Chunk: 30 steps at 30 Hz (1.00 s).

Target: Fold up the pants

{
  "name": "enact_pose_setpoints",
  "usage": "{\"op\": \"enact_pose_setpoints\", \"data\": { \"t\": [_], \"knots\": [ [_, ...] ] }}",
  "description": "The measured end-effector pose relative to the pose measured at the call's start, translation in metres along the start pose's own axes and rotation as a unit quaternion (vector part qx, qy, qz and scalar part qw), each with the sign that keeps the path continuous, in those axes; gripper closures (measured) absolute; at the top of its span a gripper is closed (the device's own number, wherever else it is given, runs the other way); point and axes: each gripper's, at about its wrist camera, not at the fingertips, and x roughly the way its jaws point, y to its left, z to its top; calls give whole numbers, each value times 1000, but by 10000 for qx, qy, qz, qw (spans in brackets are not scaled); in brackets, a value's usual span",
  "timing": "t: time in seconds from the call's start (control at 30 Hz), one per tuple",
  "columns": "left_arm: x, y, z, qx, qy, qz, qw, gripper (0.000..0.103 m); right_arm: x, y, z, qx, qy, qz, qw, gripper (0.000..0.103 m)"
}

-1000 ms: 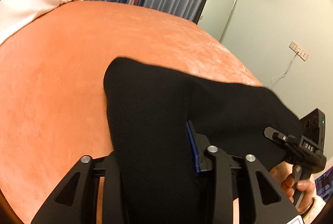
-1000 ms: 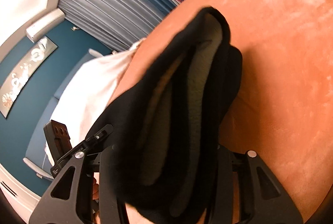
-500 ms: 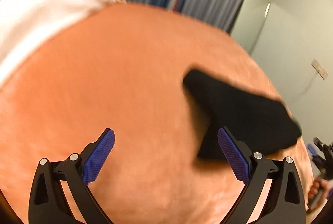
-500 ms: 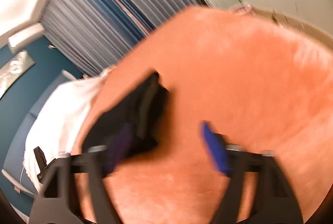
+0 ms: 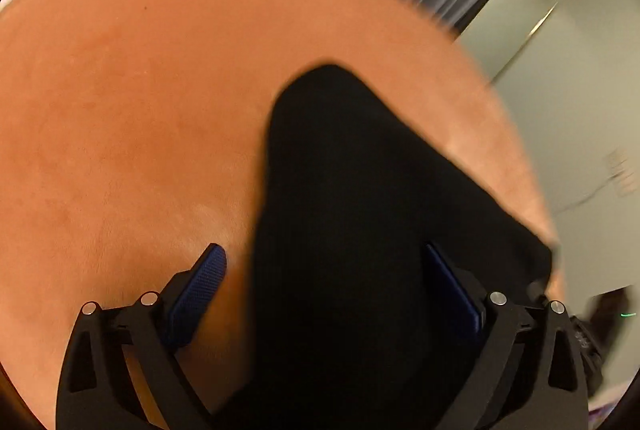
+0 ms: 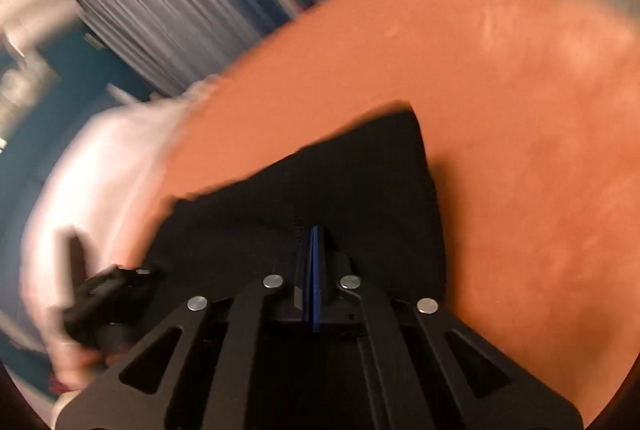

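My left claw (image 5: pixel 324 286) stood wide, its blue ribbed pads (image 5: pixel 196 296) spread apart, with the folded black fleece pants (image 5: pixel 360 210) lying between them on the orange velvety bed cover (image 5: pixel 132 134); the cloth met the right-hand pad and stood clear of the left-hand one. My right claw (image 6: pixel 312 250) was pressed fully together, pads touching, its tip over the same black pants (image 6: pixel 320 182). Beyond both claws hung grey pleated curtains (image 6: pixel 172 2).

Bedroom: orange bedspread (image 5: pixel 140 118), white pillow (image 6: pixel 100 166), curtains (image 6: pixel 180 14).
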Motion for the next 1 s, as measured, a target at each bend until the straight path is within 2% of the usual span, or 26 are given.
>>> {"op": "enact_pose_setpoints", "data": {
  "t": [0.07,0.13,0.17,0.2,0.27,0.3,0.33,0.37,0.4,0.43,0.47,0.5,0.53,0.57,0.6,0.63,0.73,0.83,0.9,1.0],
  "knots": [
    [-1,-8,-4,257,-40,208,9994,5,0,2,5,119,144,18,9998,103],
    [-11,-16,-2,187,-37,320,9993,13,-12,29,7,-278,141,-461,9985,103],
    [-28,-20,-4,114,-86,341,9993,25,-24,45,4,-503,61,-600,9969,100],
    [-41,-23,-7,145,-146,302,9993,27,-33,64,-3,-788,-19,-604,9951,97],
    [-78,-33,-19,521,-391,350,9973,22,-61,96,-25,-1386,-93,-524,9889,97],
    [-88,-37,-27,728,-474,433,9953,12,-64,104,-31,-1496,2,-538,9873,97],
    [-92,-40,-37,882,-456,588,9933,9,-58,105,-40,-1581,252,-635,9851,97],
    [-84,-39,-50,1040,-206,824,9909,10,-45,100,-45,-1592,465,-934,9817,99],
    [-70,-31,-43,1097,19,982,9891,8,-38,87,-50,-1527,626,-1169,9793,103],
    [-58,-22,-48,1053,228,1131,9877,5,-30,64,-52,-1229,700,-948,9854,103],
    [-49,-7,-50,765,324,897,9925,5,-32,54,-51,-900,636,-675,9916,103],
    [-55,-1,-49,575,247,725,9954,5,-38,48,-50,-561,594,-500,9954,103],
    [-66,-2,-48,468,169,815,9954,7,-48,53,-51,-401,539,-547,9962,103],
    [-77,-5,-50,418,97,899,9950,12,-61,69,-55,-604,442,-728,9945,103],
    [-92,-10,-53,457,-12,883,9950,14,-76,90,-62,-964,326,-879,9909,98],
    [-106,-15,-58,547,-100,858,9948,14,-90,105,-70,-1230,248,-972,9873,98],
    [-159,-41,-87,1024,-479,1051,9880,12,-130,139,-108,-1711,200,-1097,9789,97],
    [-207,-62,-138,1571,-763,1503,9731,12,-142,152,-135,-1814,240,-1284,9747,97],
    [-219,-74,-150,1668,-774,1602,9698,12,-138,154,-149,-1881,255,-1443,9712,97],
    [-242,-84,-161,1546,-732,1713,9703,12,-162,148,-166,-1807,213,-1423,9730,97]
  ]
}}
